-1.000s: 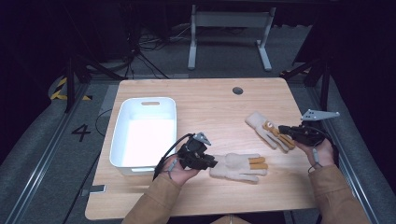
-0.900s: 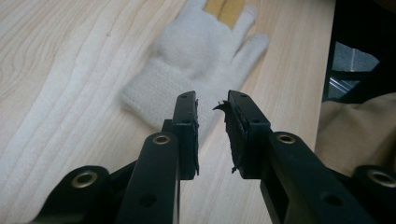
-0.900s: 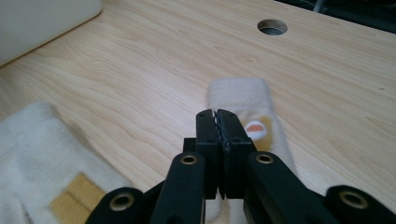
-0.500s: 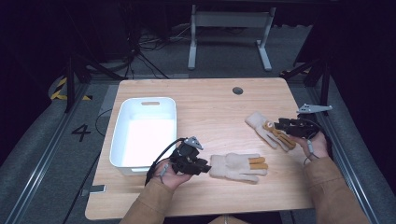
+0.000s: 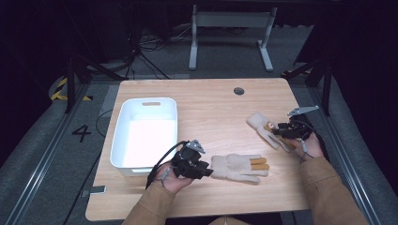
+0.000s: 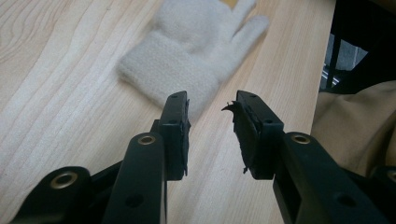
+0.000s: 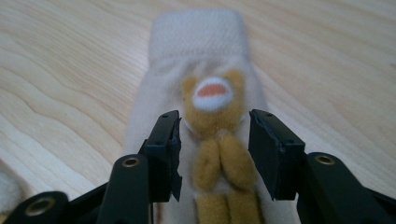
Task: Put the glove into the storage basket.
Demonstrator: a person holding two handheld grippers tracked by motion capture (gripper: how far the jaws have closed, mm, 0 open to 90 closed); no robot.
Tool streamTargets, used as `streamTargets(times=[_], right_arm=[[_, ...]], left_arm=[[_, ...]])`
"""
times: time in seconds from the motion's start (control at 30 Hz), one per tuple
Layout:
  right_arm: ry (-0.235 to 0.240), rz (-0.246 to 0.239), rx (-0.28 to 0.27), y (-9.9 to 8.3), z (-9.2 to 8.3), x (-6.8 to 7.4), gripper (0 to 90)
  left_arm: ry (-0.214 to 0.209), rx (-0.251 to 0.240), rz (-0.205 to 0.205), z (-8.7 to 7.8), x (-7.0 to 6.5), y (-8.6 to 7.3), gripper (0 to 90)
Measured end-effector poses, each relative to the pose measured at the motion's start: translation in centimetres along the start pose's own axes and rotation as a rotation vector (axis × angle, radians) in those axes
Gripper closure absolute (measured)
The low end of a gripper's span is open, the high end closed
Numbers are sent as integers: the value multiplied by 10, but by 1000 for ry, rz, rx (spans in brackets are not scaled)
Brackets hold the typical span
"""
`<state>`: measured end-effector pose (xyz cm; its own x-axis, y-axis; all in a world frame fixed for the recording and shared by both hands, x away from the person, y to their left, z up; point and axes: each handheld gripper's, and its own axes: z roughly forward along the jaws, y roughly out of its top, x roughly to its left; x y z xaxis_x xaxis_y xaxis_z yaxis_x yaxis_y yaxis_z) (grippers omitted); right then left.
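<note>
A wooden counter [image 5: 211, 103] carries a white bin [image 5: 145, 133] toward its left side and two cream gloves further right. The near glove [image 5: 239, 167] lies flat close to the front edge, cuff toward the left, its fingers pointing right with two of them tan. The left tool [image 5: 202, 170] rests at that cuff, held in the person's left hand [image 5: 174, 177]; in the left gripper view its black jaws stand spread, with bare wood showing between them and the glove's cuff [image 6: 187, 70] just past the left jaw's tip, so nothing is pinched. The far glove [image 5: 264, 129] lies at an angle near the right edge of the counter, cuff pointing up and to the left. The right tool [image 5: 278, 133] sits over its finger end, held in the right hand [image 5: 309, 147]. In the right gripper view the jaws are spread on either side of a tan bear shape [image 7: 217, 140] on the glove [image 7: 154, 107], which has a white and orange muzzle; whether the pads touch the fabric cannot be told. A dark round hole [image 5: 239, 90] marks the counter's far side.
</note>
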<state>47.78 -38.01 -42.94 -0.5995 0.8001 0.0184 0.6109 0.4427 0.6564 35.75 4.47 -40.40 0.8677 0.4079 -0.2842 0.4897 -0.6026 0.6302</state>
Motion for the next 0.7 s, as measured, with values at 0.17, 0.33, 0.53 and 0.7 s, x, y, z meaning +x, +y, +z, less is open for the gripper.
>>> streamTargets(times=[0.17,0.33,0.53,0.7], right_arm=[[-9,5,32,-2,6,-1,521],[-40,-17,74,-4,11,1,540],[-43,-7,83,-4,11,2,663],[-48,-39,91,-3,10,5,746]], left_arm=[[-1,0,-1,2,0,1,652],[-5,1,4,2,-1,1,652],[-7,1,4,3,-1,2,651],[-6,2,4,3,0,2,651]])
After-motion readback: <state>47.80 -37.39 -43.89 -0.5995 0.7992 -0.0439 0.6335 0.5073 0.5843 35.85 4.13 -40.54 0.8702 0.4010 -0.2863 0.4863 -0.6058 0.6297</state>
